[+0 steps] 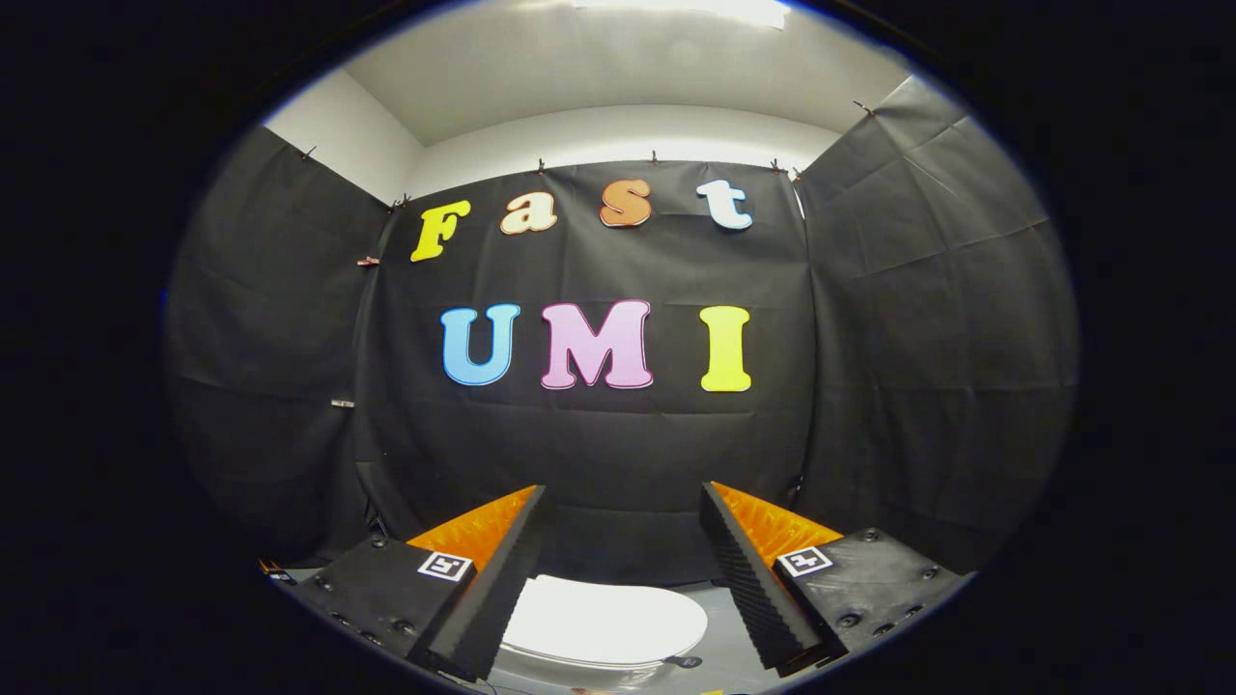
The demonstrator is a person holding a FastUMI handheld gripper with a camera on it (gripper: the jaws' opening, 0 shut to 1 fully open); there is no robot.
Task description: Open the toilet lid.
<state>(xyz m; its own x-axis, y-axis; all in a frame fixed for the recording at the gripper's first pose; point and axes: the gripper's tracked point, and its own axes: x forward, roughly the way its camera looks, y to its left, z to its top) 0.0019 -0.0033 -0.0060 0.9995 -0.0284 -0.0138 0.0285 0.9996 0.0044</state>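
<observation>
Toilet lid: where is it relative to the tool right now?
In the gripper view the toilet lid lies closed, low between the open tool's two fingers and beneath them, untouched, with the black cloth wall behind.

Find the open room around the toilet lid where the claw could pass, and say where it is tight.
The claw is open, its fingers apart above the closed toilet lid, touching nothing. Bare grey floor lies between the lid and the black cloth wall. It looks tightest behind the lid, near the wall.

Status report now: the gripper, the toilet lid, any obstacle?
Gripper open, fingers apart, holding nothing. Toilet lid down, closed, lying below and between the fingers, untouched. Nothing seen in the way.
</observation>
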